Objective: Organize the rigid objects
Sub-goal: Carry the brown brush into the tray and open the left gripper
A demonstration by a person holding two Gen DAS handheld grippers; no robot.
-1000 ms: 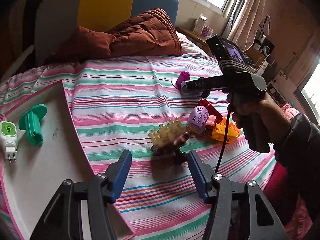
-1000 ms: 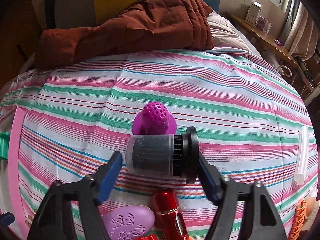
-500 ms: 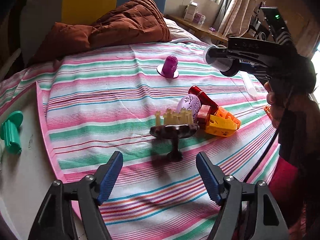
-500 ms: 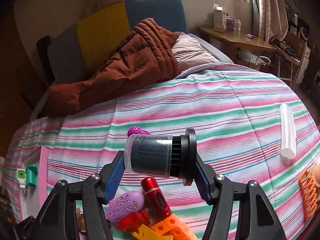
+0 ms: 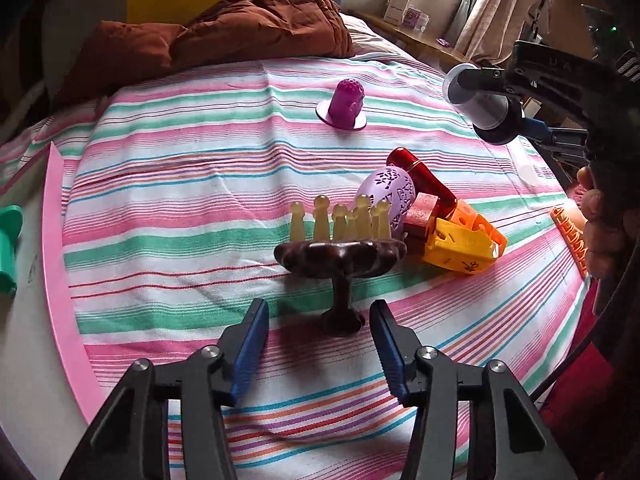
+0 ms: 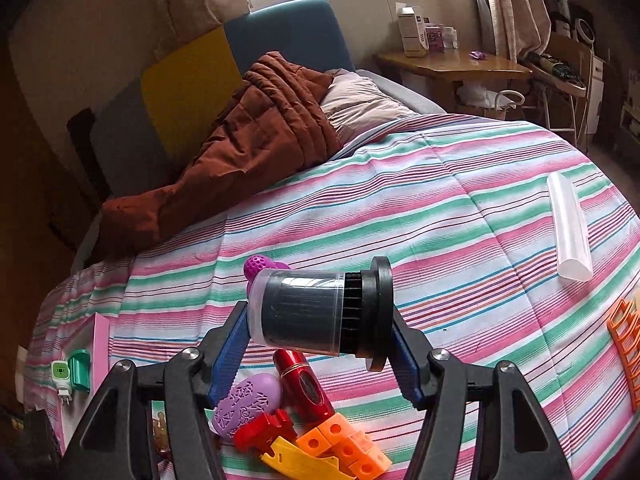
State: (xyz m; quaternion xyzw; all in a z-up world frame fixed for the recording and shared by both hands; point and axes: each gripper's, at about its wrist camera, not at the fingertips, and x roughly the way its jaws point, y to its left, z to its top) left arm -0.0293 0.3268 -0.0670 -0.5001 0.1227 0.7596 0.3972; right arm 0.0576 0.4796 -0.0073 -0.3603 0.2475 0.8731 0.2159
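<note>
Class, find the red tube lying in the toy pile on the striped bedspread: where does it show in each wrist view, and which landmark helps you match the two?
Left wrist view: red tube, right of centre, behind the purple egg.
Right wrist view: red tube, bottom centre, under the held canister.
Shared landmark: purple egg, touching the tube.

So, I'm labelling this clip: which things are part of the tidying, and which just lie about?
Part of the job:
- dark cylindrical canister, clamped in right gripper
- brown wooden stand with pegs, before open left gripper
- red tube
- lilac patterned egg

Lying about:
- rust-brown quilt
- wooden side table
</note>
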